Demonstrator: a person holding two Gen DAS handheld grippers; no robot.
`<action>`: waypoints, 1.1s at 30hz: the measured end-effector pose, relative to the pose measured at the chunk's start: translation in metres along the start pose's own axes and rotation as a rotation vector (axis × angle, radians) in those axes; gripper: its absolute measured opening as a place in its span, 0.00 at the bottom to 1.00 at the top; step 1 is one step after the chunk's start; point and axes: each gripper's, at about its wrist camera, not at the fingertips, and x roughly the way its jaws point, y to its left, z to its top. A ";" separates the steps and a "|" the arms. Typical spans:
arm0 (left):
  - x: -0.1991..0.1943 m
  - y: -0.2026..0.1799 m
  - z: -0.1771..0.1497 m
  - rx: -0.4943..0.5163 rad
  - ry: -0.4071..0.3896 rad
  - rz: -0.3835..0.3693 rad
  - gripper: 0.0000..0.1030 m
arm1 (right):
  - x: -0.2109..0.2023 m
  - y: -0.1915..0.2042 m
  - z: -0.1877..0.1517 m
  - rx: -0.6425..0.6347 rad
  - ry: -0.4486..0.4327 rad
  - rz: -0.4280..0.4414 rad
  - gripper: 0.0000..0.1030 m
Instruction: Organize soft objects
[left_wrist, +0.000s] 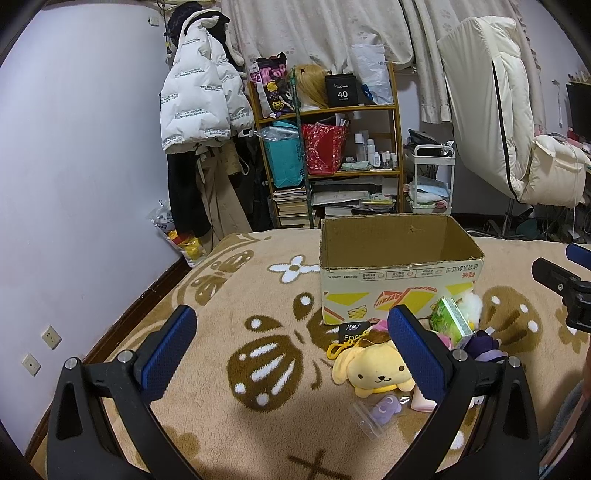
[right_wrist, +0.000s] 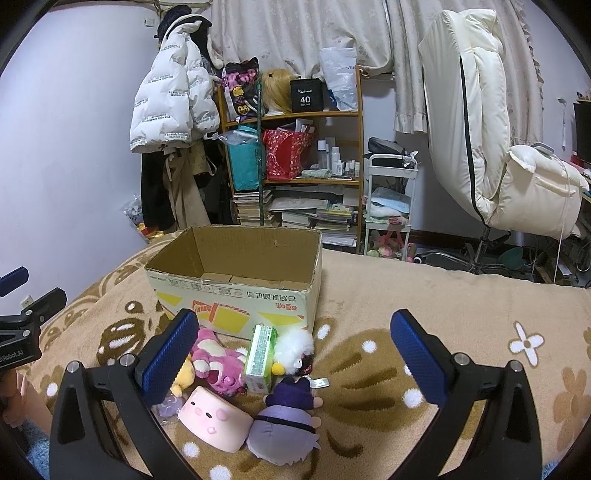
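Note:
An open, empty cardboard box (left_wrist: 397, 273) (right_wrist: 236, 288) stands on a tan patterned blanket. In front of it lies a pile of soft toys: a yellow dog plush (left_wrist: 373, 371), a pink plush (right_wrist: 218, 363), a pink pig cushion (right_wrist: 214, 419), a purple doll (right_wrist: 286, 421), a white fluffy bird (right_wrist: 295, 349) and a green tissue pack (right_wrist: 260, 358) (left_wrist: 450, 319). My left gripper (left_wrist: 291, 354) is open and empty, left of the pile. My right gripper (right_wrist: 293, 360) is open and empty, hovering above the pile.
A small purple charm in clear wrap (left_wrist: 382, 408) and a black packet (left_wrist: 351, 332) lie by the toys. Behind the bed stand a cluttered wooden shelf (left_wrist: 332, 147), hanging coats (left_wrist: 203, 110), a white cart (right_wrist: 389, 206) and a cream chair (right_wrist: 491, 147).

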 end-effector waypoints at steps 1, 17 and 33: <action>0.000 -0.001 0.000 0.002 0.001 0.000 0.99 | 0.000 0.000 -0.001 0.000 0.000 0.001 1.00; 0.004 0.001 0.000 0.008 0.033 -0.029 0.99 | 0.001 0.002 0.000 -0.003 0.006 0.001 1.00; 0.057 -0.029 0.023 0.026 0.130 -0.095 0.99 | 0.038 0.004 0.000 0.024 0.122 0.004 1.00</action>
